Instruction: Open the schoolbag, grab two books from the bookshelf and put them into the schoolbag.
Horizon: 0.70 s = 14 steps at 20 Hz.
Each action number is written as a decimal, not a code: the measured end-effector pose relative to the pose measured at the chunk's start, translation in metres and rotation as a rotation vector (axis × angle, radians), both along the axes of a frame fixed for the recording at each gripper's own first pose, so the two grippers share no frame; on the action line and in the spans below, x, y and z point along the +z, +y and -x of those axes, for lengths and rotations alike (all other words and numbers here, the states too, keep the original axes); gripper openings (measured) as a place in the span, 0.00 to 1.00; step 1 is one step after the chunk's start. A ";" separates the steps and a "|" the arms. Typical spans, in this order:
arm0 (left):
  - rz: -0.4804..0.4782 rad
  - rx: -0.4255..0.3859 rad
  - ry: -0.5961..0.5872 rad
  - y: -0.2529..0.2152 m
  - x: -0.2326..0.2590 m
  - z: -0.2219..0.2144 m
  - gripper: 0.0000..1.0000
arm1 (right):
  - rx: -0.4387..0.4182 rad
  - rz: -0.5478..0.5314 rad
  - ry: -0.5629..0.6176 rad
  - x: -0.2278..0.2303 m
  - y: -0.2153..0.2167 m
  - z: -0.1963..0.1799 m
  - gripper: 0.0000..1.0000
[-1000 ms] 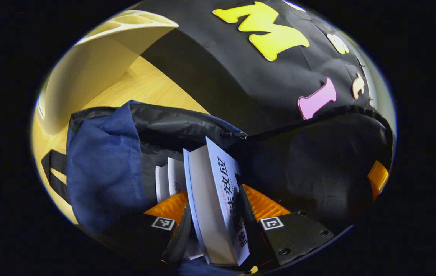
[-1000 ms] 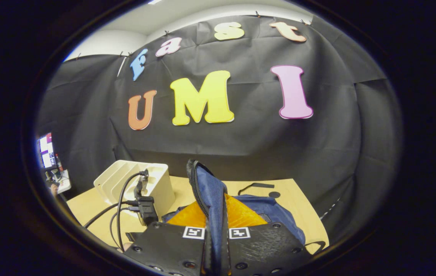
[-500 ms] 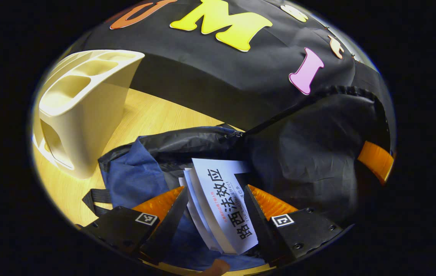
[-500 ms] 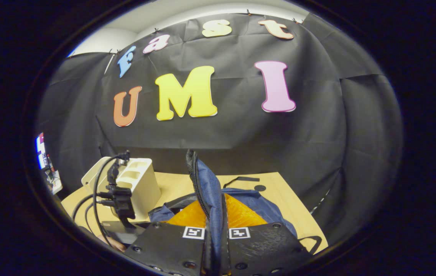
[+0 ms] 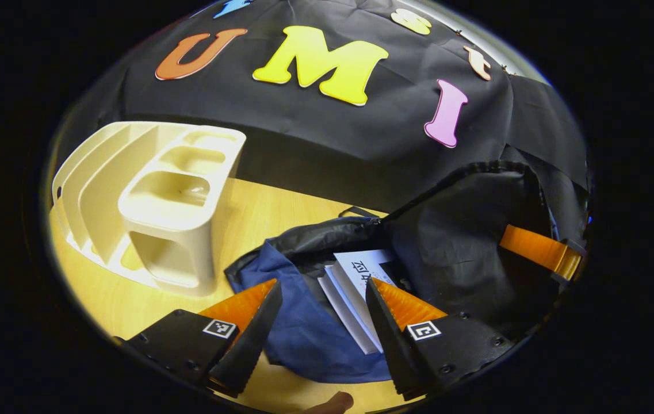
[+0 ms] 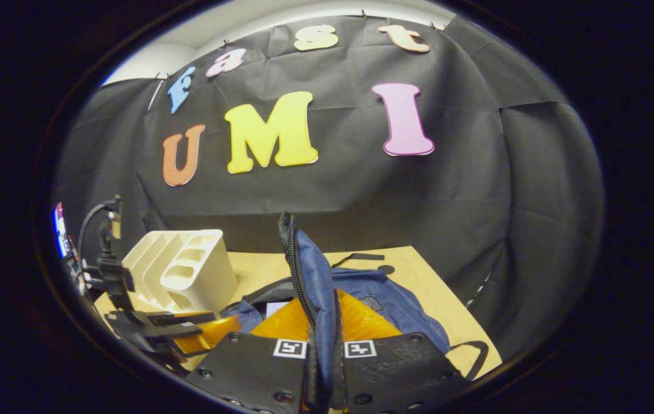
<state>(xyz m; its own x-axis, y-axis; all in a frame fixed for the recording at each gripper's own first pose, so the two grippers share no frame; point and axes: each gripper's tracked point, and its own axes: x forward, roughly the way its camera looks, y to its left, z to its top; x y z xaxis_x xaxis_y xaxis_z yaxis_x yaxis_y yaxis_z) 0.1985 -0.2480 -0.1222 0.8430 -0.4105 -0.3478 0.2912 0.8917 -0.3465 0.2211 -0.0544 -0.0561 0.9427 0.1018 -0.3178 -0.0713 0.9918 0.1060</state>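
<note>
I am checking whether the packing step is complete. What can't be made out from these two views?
- How far the books sit inside the schoolbag: left gripper view, the lower ends are covered by the left gripper and the blue fabric.
- The bag's interior: right gripper view, the flap clamped by the right gripper screens it.
- Bookshelf far slots: left gripper view, hidden behind its own dividers.

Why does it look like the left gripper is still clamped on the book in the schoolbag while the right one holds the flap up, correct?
Not quite. In the left gripper view the left gripper is open, fingers apart, clear of the book lying in the schoolbag. The right gripper does hold the flap up.
</note>
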 end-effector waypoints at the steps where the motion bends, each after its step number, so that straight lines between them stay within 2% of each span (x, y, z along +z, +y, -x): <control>1: -0.026 0.021 -0.020 0.012 0.003 0.004 0.92 | -0.008 0.012 -0.001 -0.003 -0.001 0.003 0.10; 5: -0.127 0.094 -0.084 0.059 0.003 0.025 0.92 | -0.040 0.060 -0.007 -0.014 0.000 0.013 0.11; 7: -0.146 0.124 -0.102 0.081 0.002 0.038 0.92 | -0.055 0.107 -0.017 -0.015 0.000 0.023 0.24; 9: -0.151 0.161 -0.110 0.103 -0.002 0.048 0.92 | -0.061 0.121 -0.024 -0.017 0.004 0.034 0.20; 10: -0.150 0.181 -0.109 0.114 -0.004 0.054 0.92 | -0.059 0.126 -0.021 -0.017 0.008 0.040 0.29; 12: -0.153 0.216 -0.109 0.133 -0.005 0.066 0.92 | -0.070 0.169 -0.023 -0.018 0.009 0.054 0.31; 13: -0.166 0.229 -0.110 0.142 -0.004 0.072 0.92 | -0.073 0.187 -0.031 -0.017 0.010 0.059 0.39; 14: -0.187 0.244 -0.119 0.150 -0.002 0.079 0.92 | -0.074 0.198 -0.040 -0.015 0.012 0.065 0.39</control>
